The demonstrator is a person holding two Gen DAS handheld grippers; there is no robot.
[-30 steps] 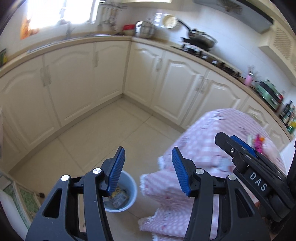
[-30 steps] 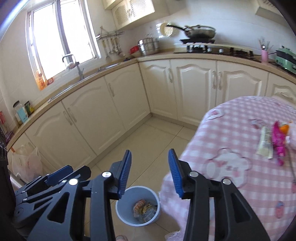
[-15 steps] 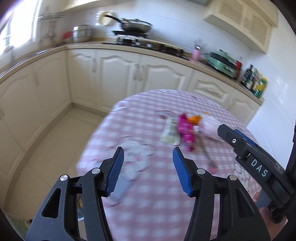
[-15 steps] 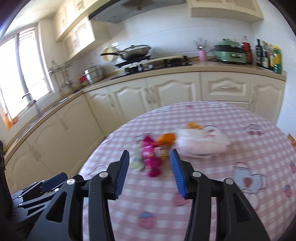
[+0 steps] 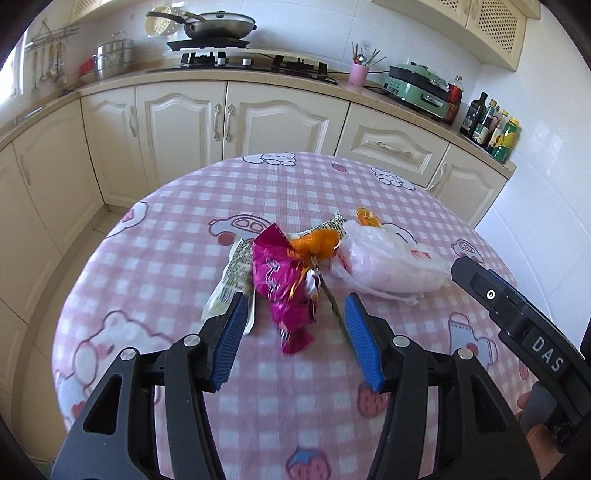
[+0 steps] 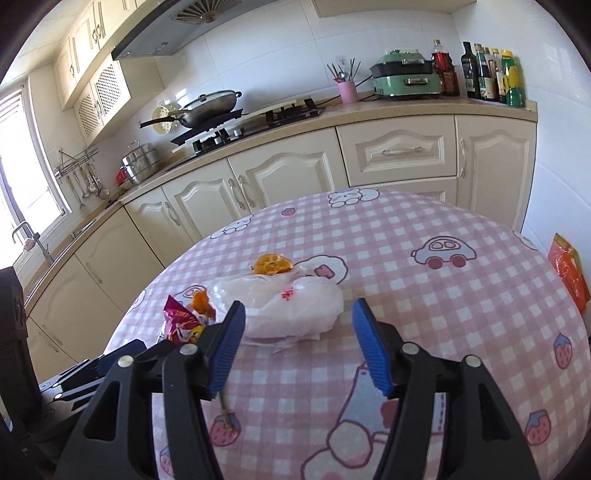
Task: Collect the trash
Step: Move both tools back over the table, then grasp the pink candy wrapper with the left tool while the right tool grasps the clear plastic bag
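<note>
Trash lies in a heap on the round table with a pink checked cloth (image 5: 177, 266). A magenta foil wrapper (image 5: 284, 284) lies just ahead of my open, empty left gripper (image 5: 293, 321). Beside it are a pale printed wrapper (image 5: 236, 269), orange peel (image 5: 317, 242), a thin stick (image 5: 332, 306) and a crumpled white plastic bag (image 5: 388, 264). My open, empty right gripper (image 6: 297, 334) hovers in front of the white plastic bag (image 6: 291, 306). An orange slice (image 6: 272, 264) lies behind the bag. The magenta wrapper (image 6: 181, 321) is to its left.
Cream kitchen cabinets (image 5: 240, 122) curve behind the table, with a hob and wok (image 5: 218, 26), a green appliance (image 5: 417, 86) and bottles (image 5: 491, 122) on the counter. An orange packet (image 6: 567, 273) lies at the table's far right edge. The right gripper's body (image 5: 524, 325) shows at the right.
Both grippers have swung from the floor bin and cabinets to the table and come close over the trash heap. Both stay open and empty.
</note>
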